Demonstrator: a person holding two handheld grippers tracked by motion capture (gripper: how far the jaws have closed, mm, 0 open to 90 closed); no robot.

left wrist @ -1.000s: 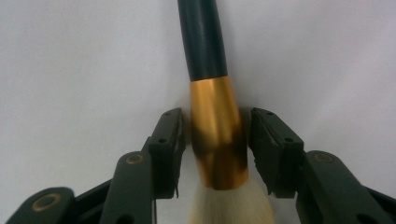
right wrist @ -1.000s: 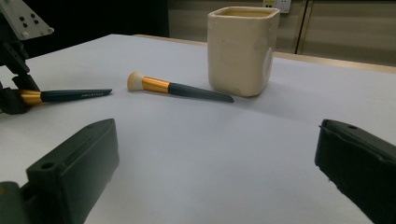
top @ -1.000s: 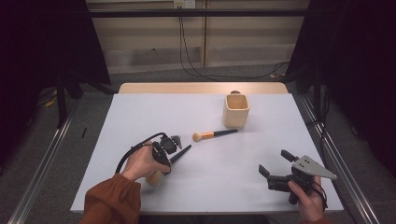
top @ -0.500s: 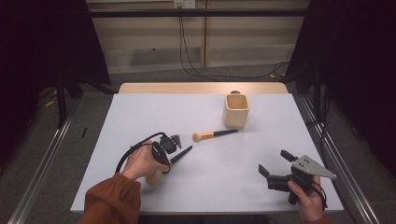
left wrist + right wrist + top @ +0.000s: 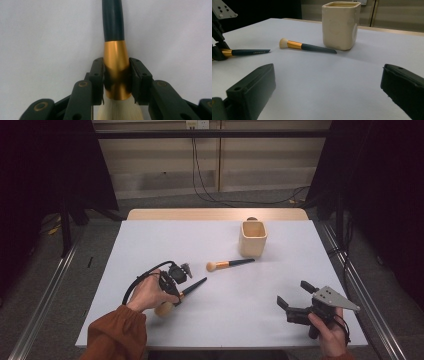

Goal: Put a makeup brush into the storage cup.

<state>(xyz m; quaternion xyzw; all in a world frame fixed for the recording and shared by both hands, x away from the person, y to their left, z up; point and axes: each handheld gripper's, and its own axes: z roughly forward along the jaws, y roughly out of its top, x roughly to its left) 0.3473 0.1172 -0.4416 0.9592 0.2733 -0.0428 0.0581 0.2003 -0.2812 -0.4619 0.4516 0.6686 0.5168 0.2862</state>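
The left gripper has just squeezed shut on the gold band of a makeup brush, which lies on the white table, well apart from the cream cup. The right gripper stays wide open, holding nothing.

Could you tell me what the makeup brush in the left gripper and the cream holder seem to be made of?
Makeup brush: the collar looks like polished gold-toned metal, with soft streaky reflections; the dark handle looks like glossy lacquered wood or plastic; the pale bristles look soft and fine. Cream holder: probably matte ceramic or stone-like resin, judging by its thick rounded walls and dull, slightly mottled surface.
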